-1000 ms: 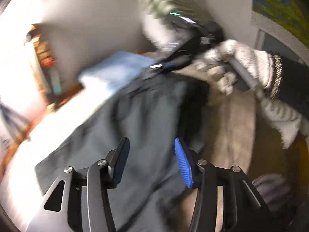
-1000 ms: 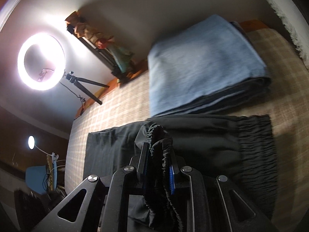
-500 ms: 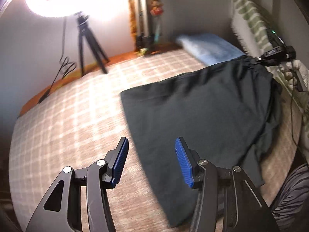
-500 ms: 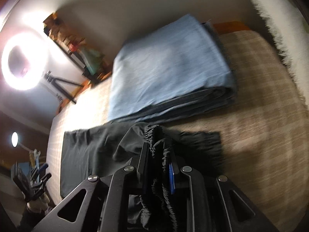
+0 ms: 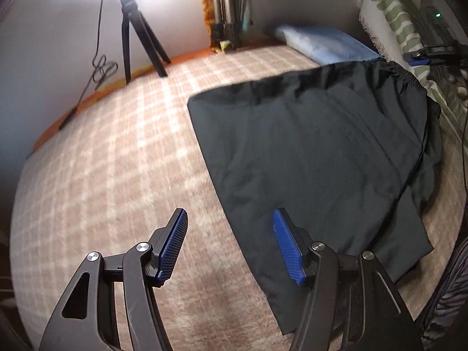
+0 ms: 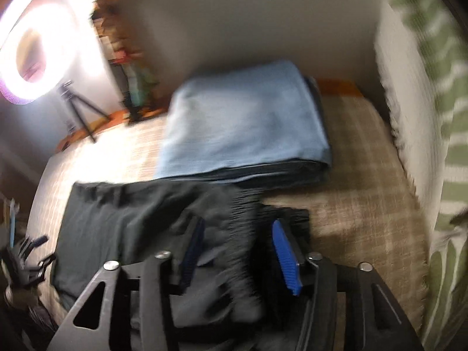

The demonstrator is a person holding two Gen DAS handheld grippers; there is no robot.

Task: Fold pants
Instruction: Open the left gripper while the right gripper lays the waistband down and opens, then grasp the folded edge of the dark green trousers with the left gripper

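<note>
Dark pants [image 5: 316,152] lie folded lengthwise on a beige plaid bed cover [image 5: 111,158], waistband at the far right, leg ends near me. My left gripper [image 5: 229,242] is open and empty, hovering above the pants' near left edge. In the blurred right wrist view, my right gripper [image 6: 238,251] is open, with the elastic waistband of the pants [image 6: 140,222] lying loose between its fingers.
A folded blue blanket [image 6: 245,125] lies just beyond the waistband; it also shows in the left wrist view [image 5: 327,42]. A ring light on a tripod [image 5: 131,29] stands by the wall. A green striped throw [image 6: 433,117] hangs at the right.
My right gripper opened and let go of the waistband, which dropped onto the bed. My left gripper swung from the waist end to the leg end and came lower.
</note>
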